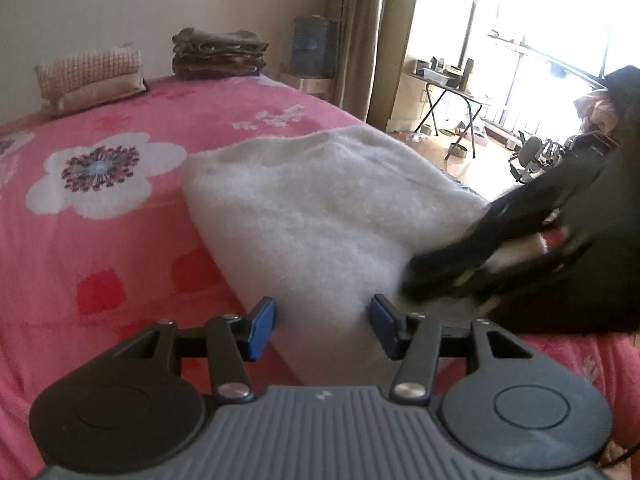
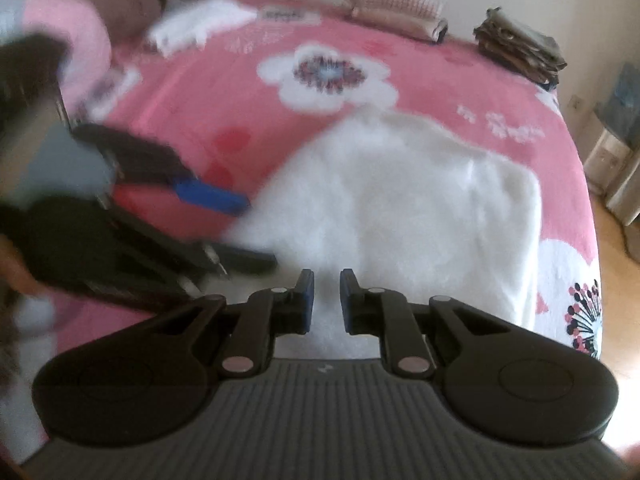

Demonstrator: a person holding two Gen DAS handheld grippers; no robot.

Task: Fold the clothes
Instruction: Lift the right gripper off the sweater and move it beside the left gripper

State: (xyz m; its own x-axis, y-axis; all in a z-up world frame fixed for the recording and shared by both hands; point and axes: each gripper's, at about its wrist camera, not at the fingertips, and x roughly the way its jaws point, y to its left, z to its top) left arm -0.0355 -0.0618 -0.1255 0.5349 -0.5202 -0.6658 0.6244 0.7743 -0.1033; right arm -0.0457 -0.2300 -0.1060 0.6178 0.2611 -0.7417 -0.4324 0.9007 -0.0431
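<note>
- One white fluffy garment (image 1: 320, 208), folded, lies on the pink floral bedspread (image 1: 120, 240).
- Left gripper (image 1: 322, 330): jaws wide, straddling the garment's near corner.
- Right gripper (image 2: 326, 300): jaws narrow, a small gap over the garment, nothing visibly pinched.
- One stack of folded brown clothes (image 1: 220, 54); one checked pillow (image 1: 90, 76).

Left claw (image 1: 322, 328) straddles the white fleece garment (image 1: 320, 216), jaws apart.

A home bedroom: a bed (image 1: 120, 240) under a pink flowered cover, pillow (image 1: 88, 76) (checked), curtain (image 1: 360, 32) by the window.
</note>
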